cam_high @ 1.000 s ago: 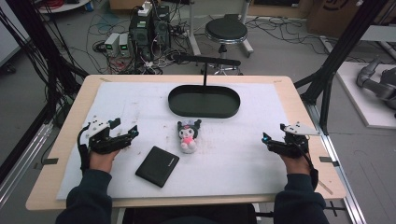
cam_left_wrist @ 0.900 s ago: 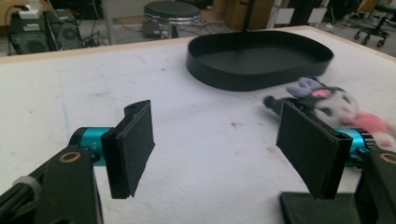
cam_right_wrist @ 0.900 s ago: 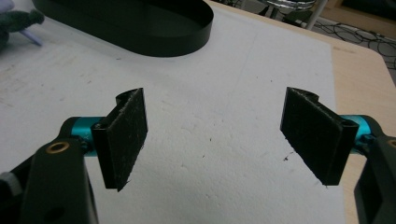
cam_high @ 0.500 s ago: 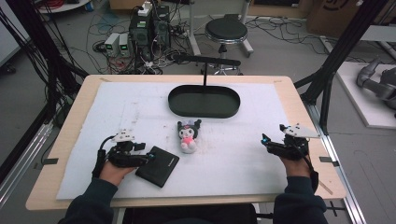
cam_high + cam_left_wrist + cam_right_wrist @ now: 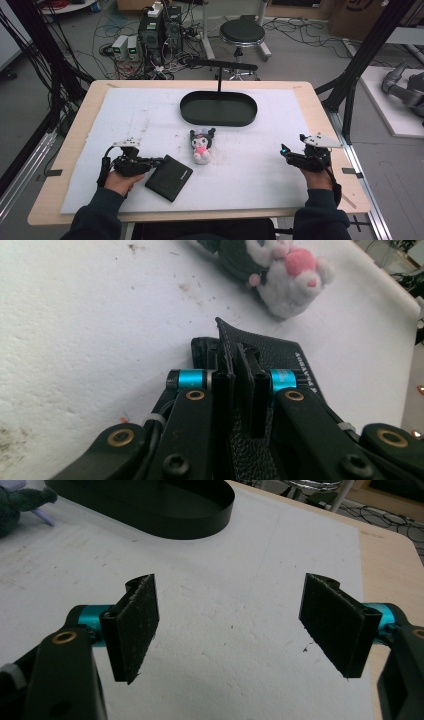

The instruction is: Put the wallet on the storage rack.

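**Now: left gripper clamped on wallet edge, right idle**

Left gripper (image 5: 159, 162) has its jaws pinched together on the near edge of the black wallet (image 5: 170, 177); the left gripper view shows a thin flap of the leather squeezed between the pads, corner sticking up. Wallet lies flat on the white foam mat (image 5: 260, 165), near the person's side, left of centre, just beside the plush toy (image 5: 201, 145) but not touching it. Right gripper (image 5: 286, 151) hovers over bare mat on the right side, jaws spread wide, holding nothing.

Risks, my read:
- Grip looks shallow, only one flap or edge caught. Lifting could let the wallet fall open or slide out of the pads; smooth leather plus a thin bite would cause that.
- Wallet hanging from one corner may swing and knock the plush toy on the way to the tray.
- Tray sits well apart from the wallet, at the far side, so a long carry gives more chance of a drop.
- Tray handle (image 5: 220, 67) arches over its middle; a high swing could clip it.

Containers: black oval tray (image 5: 218, 119) at the far middle of the mat, upright. Inside looks bare, nothing in it as far as I can tell.
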The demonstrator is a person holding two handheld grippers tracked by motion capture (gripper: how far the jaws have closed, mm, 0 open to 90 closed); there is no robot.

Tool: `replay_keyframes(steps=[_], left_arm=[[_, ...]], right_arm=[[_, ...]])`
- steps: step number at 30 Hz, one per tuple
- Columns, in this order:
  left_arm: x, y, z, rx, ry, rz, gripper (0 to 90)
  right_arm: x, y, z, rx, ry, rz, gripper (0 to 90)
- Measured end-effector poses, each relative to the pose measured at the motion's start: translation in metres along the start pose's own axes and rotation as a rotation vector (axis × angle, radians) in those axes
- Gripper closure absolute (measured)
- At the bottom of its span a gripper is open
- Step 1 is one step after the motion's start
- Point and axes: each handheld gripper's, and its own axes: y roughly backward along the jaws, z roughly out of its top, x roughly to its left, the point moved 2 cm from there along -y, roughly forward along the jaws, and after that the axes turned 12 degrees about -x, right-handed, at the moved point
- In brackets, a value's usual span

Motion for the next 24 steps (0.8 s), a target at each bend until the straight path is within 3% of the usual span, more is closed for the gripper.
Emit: replay_keyframes(steps=[2,4,6,13,15,19,24], left_arm=[[0.0,0.002,0.002,-0.021,-0.004,0.005,85.5],[-0.001,0.011,0.012,-0.104,-0.024,0.013,85.8],[-0.001,0.014,0.014,-0.124,-0.033,0.018,85.9],[0.007,0.044,0.046,-0.248,-0.123,0.13,86.2],[0.008,0.048,0.05,-0.258,-0.129,0.147,86.2],[0.011,0.062,0.069,-0.249,-0.199,0.21,86.3],[0.007,0.061,0.083,-0.202,-0.255,0.228,86.3]], right_arm=[[0.0,0.0,0.0,0.0,0.001,0.0,24.3],[0.0,0.0,0.0,0.001,0.002,0.001,24.3],[0.0,0.0,0.0,0.001,0.002,0.001,24.3],[0.0,0.0,0.0,0.001,-0.005,-0.003,24.3],[0.0,0.0,0.0,0.001,-0.006,-0.005,24.3],[0.0,0.0,0.0,0.001,-0.001,-0.002,24.3],[0.001,-0.002,0.001,0.003,-0.001,0.001,24.3]])
